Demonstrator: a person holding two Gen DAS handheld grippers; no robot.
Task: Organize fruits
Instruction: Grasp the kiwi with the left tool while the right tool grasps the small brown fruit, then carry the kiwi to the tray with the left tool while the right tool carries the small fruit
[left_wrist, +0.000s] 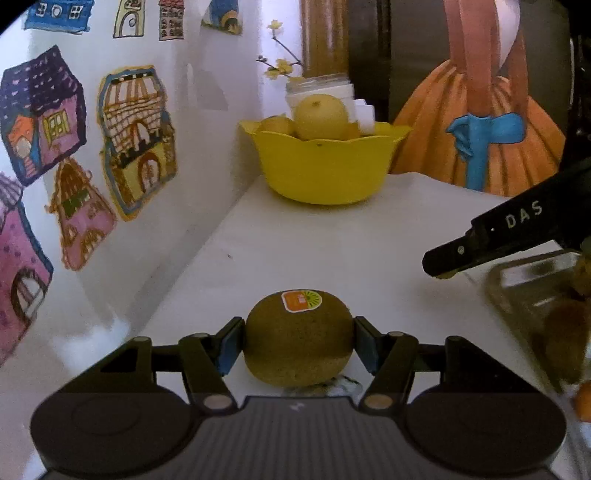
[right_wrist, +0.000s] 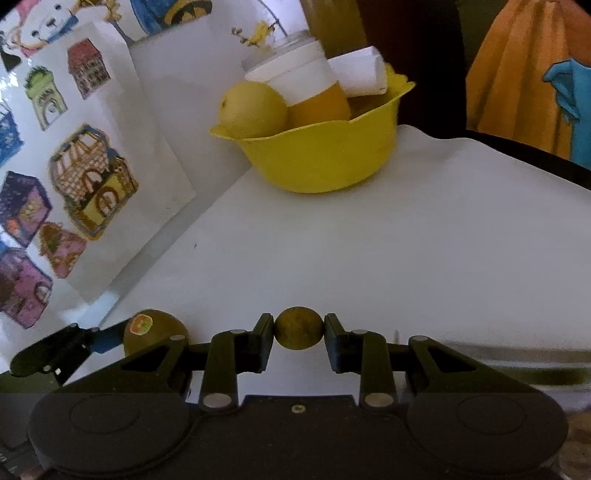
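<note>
My left gripper (left_wrist: 298, 341) is clamped on a brown kiwi (left_wrist: 298, 338) with an orange sticker on top, both pads pressed against its sides just above the white bench (left_wrist: 332, 243). My right gripper (right_wrist: 299, 334) pinches a small round brownish fruit (right_wrist: 299, 333) between its pads, also low over the bench. In the right wrist view the kiwi (right_wrist: 155, 330) and one left finger sit just to the left of my right gripper; in the left wrist view a black finger of the right gripper, marked "DAS", reaches in from the right.

At the right edge of the left view is a clear container (left_wrist: 543, 295) with blurred fruit inside.

The bench stretches bare toward the far end, where a yellow bowl (left_wrist: 321, 170) stands holding a large yellow fruit (left_wrist: 320, 116), other fruit and white-capped containers. Behind it are a jar with yellow flowers (left_wrist: 280, 66) and a painting of an orange skirt (left_wrist: 480, 122). Along the left runs a white wall (left_wrist: 184, 92) covered in colourful house stickers (left_wrist: 135, 140).
</note>
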